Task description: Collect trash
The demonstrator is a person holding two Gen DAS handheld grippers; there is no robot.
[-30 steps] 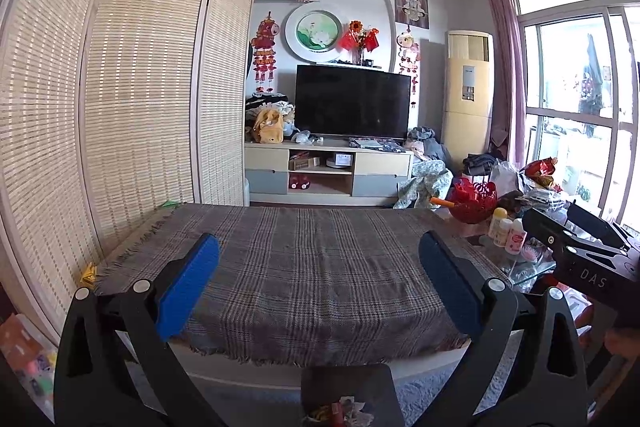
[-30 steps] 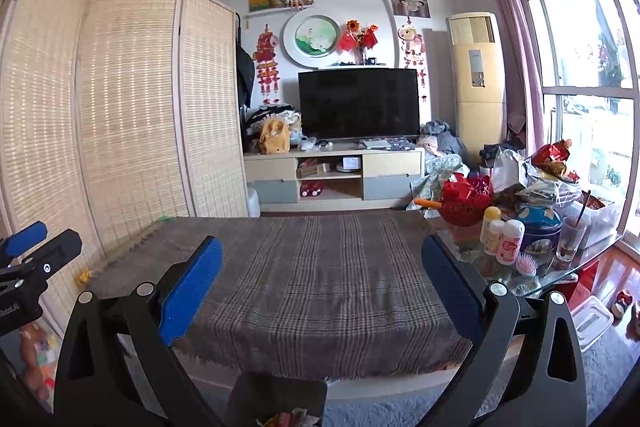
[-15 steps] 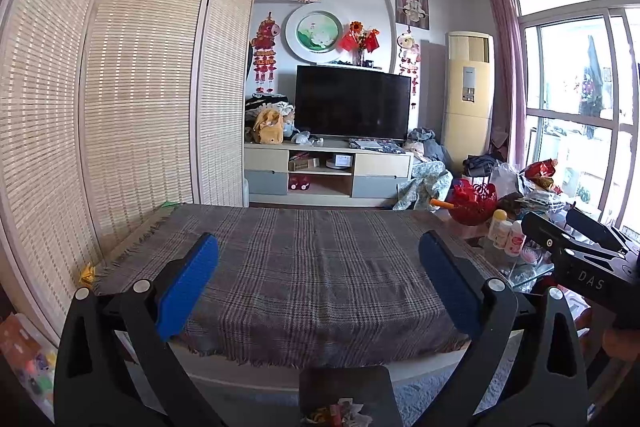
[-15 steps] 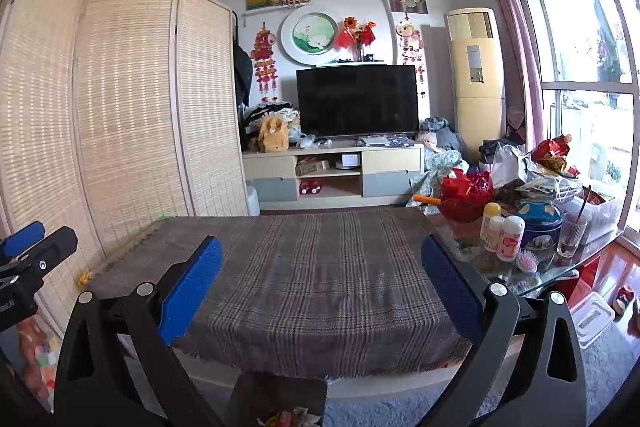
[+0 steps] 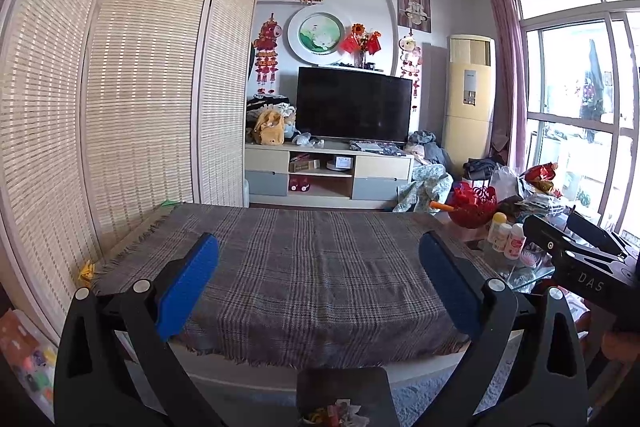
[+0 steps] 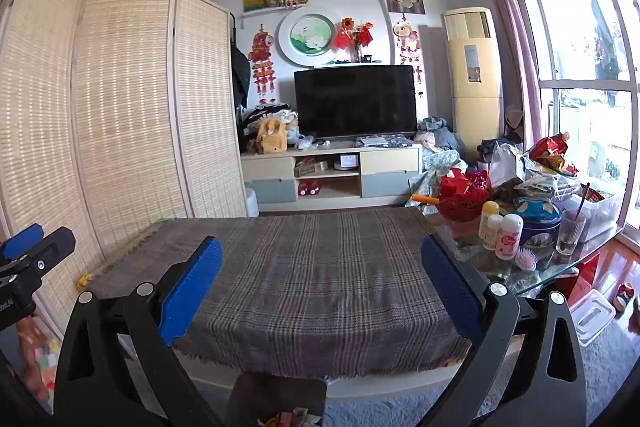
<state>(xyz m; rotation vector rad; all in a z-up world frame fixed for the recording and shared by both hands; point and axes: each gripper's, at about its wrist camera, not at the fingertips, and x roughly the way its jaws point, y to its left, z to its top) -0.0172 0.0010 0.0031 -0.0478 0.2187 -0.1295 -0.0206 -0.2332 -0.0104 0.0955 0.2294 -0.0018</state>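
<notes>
dark bin (image 5: 342,393): cut off by the bottom edge in both views; only its rim and top show
trash in bin (image 5: 334,413): crumpled colourful scraps, too small to tell what they are
right gripper (image 5: 576,247): in the left wrist view cut off by the right edge
table under plaid cloth (image 6: 312,275): near edge partly hidden behind gripper fingers (image 6: 190,283)

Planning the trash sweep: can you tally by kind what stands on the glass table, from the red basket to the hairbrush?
Red basket: 1
Small bottles: 2 (they overlap; a third could be hidden)
Blue tin: 1
Drinking glass: 1
Pink hairbrush: 1
Total: 6
</notes>
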